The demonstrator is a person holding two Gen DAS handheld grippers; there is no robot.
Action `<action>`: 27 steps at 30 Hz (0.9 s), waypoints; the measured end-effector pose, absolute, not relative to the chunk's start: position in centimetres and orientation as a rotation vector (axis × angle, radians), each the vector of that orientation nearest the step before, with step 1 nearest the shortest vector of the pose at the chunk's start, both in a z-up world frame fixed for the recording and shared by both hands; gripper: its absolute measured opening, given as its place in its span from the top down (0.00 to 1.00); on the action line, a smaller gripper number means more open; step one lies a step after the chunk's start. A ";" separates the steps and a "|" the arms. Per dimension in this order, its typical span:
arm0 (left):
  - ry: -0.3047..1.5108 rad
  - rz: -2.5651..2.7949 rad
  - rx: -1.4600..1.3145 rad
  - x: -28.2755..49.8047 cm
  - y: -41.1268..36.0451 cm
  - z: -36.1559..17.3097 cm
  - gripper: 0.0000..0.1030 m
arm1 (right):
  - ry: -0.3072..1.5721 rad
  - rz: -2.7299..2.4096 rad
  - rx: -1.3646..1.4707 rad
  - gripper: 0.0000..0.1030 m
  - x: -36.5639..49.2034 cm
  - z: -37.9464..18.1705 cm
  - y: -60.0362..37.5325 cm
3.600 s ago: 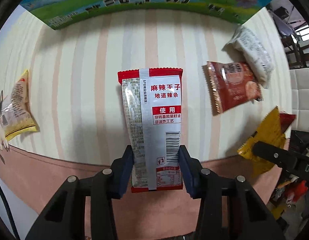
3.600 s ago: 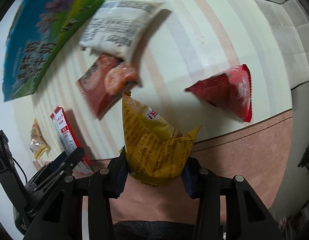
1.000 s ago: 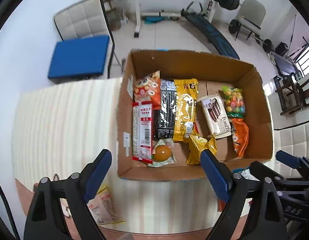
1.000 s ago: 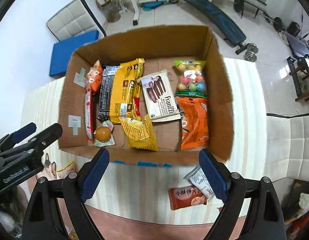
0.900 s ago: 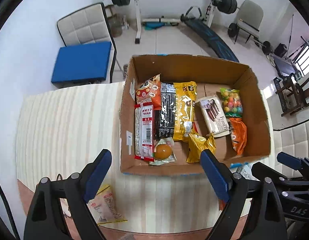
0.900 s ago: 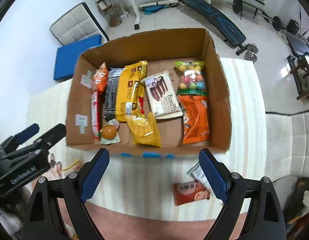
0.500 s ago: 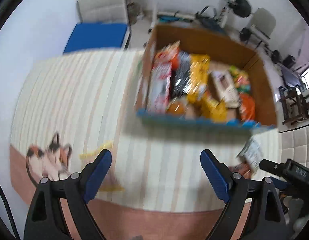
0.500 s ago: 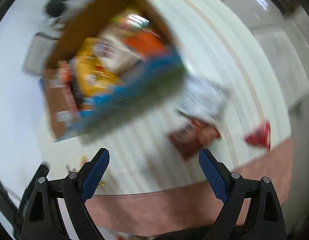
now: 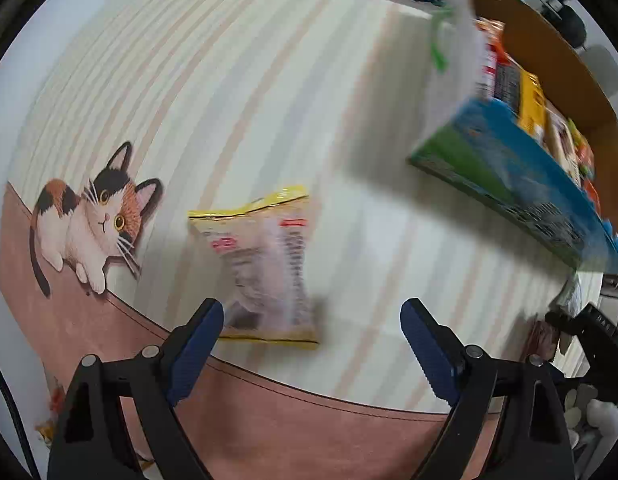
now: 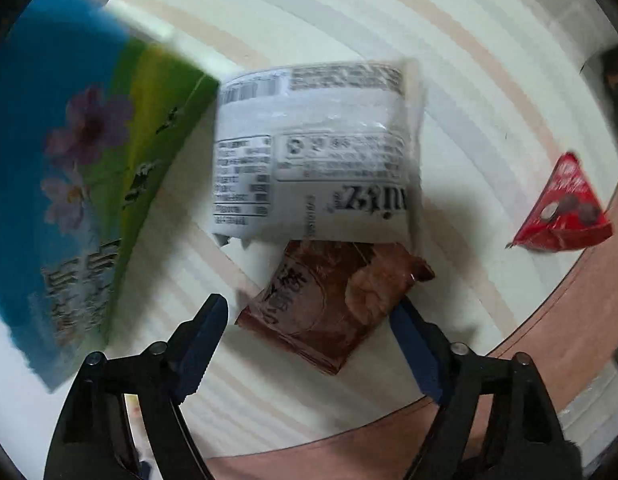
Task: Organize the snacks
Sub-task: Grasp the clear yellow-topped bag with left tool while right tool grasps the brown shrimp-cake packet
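My left gripper (image 9: pixel 309 344) is open and empty, low over the striped mat, with a clear yellow-edged snack packet (image 9: pixel 265 268) lying just ahead between its fingers. The cardboard snack box (image 9: pixel 521 176), blue and green outside, stands to the upper right with several packets inside. My right gripper (image 10: pixel 309 340) is open and empty, with a dark red snack packet (image 10: pixel 329 300) lying between its fingertips. A white snack packet (image 10: pixel 321 152) overlaps that packet's far end. A red triangular packet (image 10: pixel 565 212) lies to the right. The box side (image 10: pixel 81 184) is at the left.
A cat picture (image 9: pixel 89 220) is printed on the mat at the left. The brown mat border (image 9: pixel 269 408) runs along the near edge. The other gripper (image 9: pixel 585 332) shows at the far right of the left wrist view.
Both grippers have dropped from high above the box down to the mat. The left now faces the yellow-edged packet, the right the dark red packet. Both stay open.
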State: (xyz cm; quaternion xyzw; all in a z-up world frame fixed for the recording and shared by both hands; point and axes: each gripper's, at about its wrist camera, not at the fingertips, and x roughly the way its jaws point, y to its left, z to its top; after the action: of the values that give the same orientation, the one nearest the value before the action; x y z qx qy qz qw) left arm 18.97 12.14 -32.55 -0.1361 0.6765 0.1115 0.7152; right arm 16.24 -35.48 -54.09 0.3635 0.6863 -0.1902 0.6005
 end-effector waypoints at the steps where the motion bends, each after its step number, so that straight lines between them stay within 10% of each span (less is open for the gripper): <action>1: 1.506 0.252 -0.303 19.0 12.6 -32.9 0.12 | 1.597 -0.450 0.776 0.31 16.5 -53.9 -34.8; 12: 1.608 0.219 -0.390 19.6 16.8 -36.9 0.12 | 1.694 -0.143 0.157 0.39 15.6 -53.6 -25.7; 18: 1.650 0.147 -0.404 21.0 15.8 -39.4 0.12 | 1.746 -0.093 0.215 0.21 15.3 -54.5 -23.8; 24: 1.622 0.142 -0.313 21.5 14.4 -39.3 0.56 | 1.727 -0.120 0.251 0.29 16.7 -54.9 -23.4; 27: 1.627 0.107 -0.275 21.0 12.7 -39.0 0.57 | 1.712 -0.141 0.227 0.45 16.5 -54.5 -23.8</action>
State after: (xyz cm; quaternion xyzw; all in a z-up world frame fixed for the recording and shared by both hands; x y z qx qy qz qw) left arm 21.04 12.75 -39.02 -0.1225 0.7241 0.0475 0.6771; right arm 16.54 -23.82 -54.51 0.0996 0.7529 -0.0622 0.6476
